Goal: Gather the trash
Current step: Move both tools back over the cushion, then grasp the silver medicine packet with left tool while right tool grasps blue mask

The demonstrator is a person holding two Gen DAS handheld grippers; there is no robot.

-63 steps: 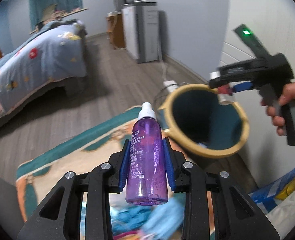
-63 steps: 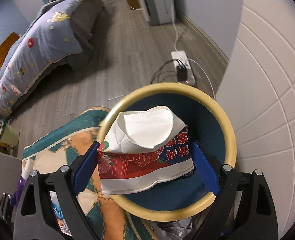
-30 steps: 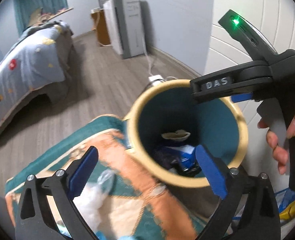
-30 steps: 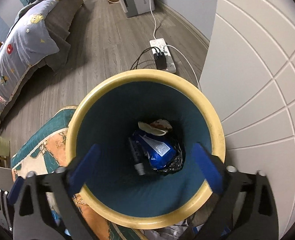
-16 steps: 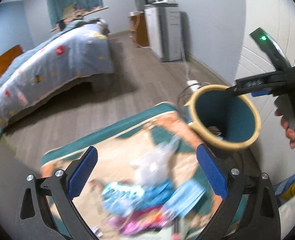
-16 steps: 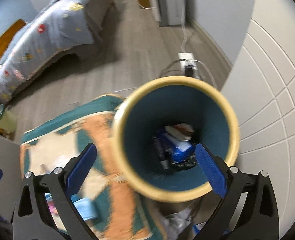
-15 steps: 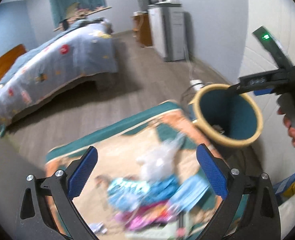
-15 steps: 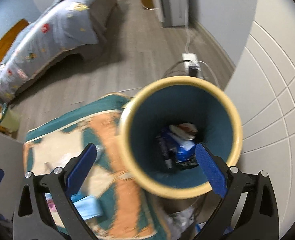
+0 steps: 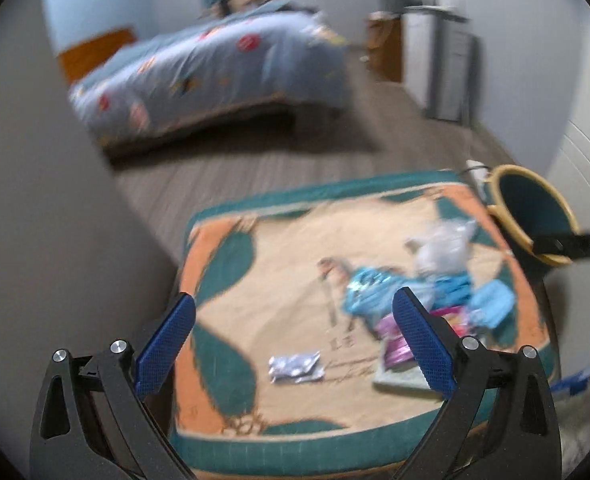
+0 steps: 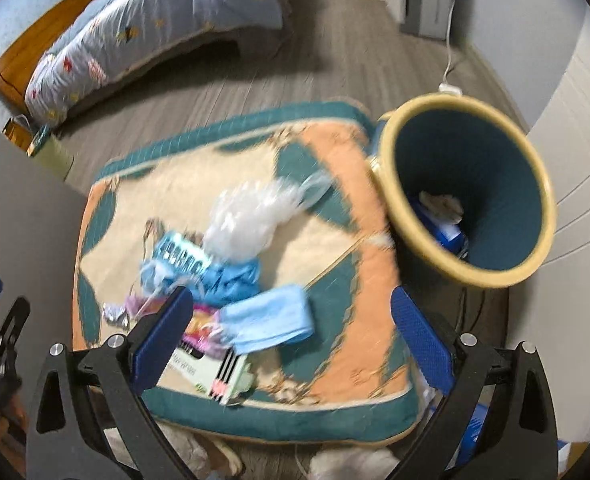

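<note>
Between pickups: I hold both grippers, left gripper [image 9: 293, 336] and right gripper [image 10: 291, 338], spread wide and empty above the patterned cushion [image 10: 335, 184], where the trash waits. The yellow-rimmed wastebasket [image 10: 535, 184] stands touching its right edge, near the wall. Next I judge a descent onto the clear plastic bag [image 10: 251, 216], blue cloth [image 10: 271, 322] or foil blister pack [image 9: 295, 367]; open space lies left.

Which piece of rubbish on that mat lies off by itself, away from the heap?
The small silvery foil packet. It lies alone on the mat, while the blue, white and pink bits are piled together nearer the bin.
</note>
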